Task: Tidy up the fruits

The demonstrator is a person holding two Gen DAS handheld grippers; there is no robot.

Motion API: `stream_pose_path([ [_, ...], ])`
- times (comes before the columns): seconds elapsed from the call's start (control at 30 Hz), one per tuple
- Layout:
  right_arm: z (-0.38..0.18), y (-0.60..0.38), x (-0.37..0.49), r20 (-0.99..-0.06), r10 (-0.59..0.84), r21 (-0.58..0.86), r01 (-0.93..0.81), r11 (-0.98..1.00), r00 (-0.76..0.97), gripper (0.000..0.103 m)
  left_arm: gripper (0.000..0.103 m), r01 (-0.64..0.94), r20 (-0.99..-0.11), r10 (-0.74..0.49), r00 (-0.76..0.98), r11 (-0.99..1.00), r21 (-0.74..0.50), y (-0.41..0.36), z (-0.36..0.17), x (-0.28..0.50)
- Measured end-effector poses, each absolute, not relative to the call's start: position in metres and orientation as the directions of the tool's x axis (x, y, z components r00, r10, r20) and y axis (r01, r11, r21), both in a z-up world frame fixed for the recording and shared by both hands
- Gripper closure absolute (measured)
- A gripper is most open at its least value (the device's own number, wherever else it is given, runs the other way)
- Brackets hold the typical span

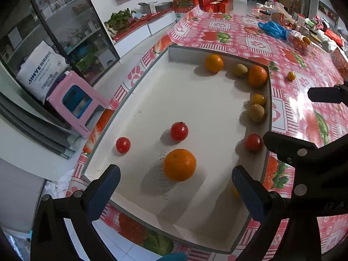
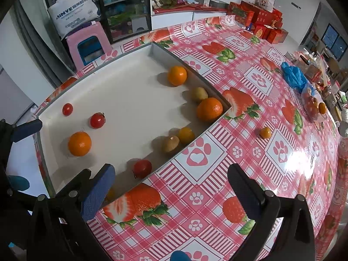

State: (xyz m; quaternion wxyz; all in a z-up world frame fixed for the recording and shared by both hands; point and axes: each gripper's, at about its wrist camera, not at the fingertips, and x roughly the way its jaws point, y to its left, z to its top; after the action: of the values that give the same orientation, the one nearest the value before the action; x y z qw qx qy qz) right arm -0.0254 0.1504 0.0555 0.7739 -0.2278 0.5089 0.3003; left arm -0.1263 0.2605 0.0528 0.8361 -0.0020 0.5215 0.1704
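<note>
A shallow white tray (image 1: 152,100) (image 2: 121,82) lies on the strawberry-print tablecloth and holds several fruits. An orange (image 1: 179,164) (image 2: 79,143) sits near its front, just ahead of my open left gripper (image 1: 176,184). Two red tomatoes (image 1: 179,131) (image 1: 123,144) lie beyond it; a third tomato (image 1: 253,142) (image 2: 142,168) rests against the right wall. Oranges, kiwis and a small yellow fruit line the far and right walls. One small orange kumquat (image 2: 265,132) (image 1: 291,76) lies alone on the cloth outside the tray. My right gripper (image 2: 171,187) is open above the tray's right edge, holding nothing.
A blue plastic bag (image 2: 292,75) and a bag of fruit (image 2: 313,104) lie at the table's far right among clutter. Red gift boxes (image 2: 261,19) stand at the far end. A pink stool (image 1: 76,102) stands beside the table on the left.
</note>
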Motion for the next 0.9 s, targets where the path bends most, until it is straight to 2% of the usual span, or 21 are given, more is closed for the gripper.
stream_pose_path([
  [0.9,0.0537,0.1507,-0.0285,-0.926,0.230,-0.051,-0.704,0.708,0.298,0.000,0.000,-0.296,-0.871,0.301,0.387,0.936,0.191,0.2652,0.0483,-0.1283],
])
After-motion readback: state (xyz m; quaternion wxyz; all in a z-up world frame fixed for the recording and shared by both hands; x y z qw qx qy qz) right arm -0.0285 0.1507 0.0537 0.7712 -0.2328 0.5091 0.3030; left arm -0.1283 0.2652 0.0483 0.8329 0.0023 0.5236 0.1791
